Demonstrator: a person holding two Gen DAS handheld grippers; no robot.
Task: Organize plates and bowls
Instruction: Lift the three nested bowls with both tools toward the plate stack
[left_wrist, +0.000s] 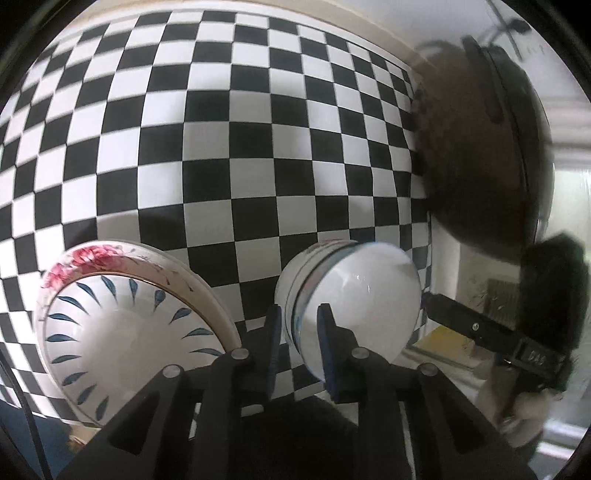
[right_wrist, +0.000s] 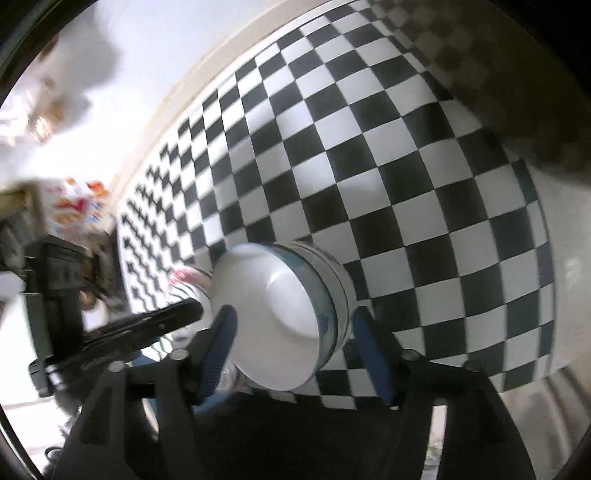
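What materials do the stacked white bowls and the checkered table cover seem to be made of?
The stacked white bowls look like glazed ceramic or porcelain: glossy, with bright reflections and painted bands. The checkered table cover looks like smooth vinyl or oilcloth, with a faint sheen and no visible weave, though blur leaves fabric possible.
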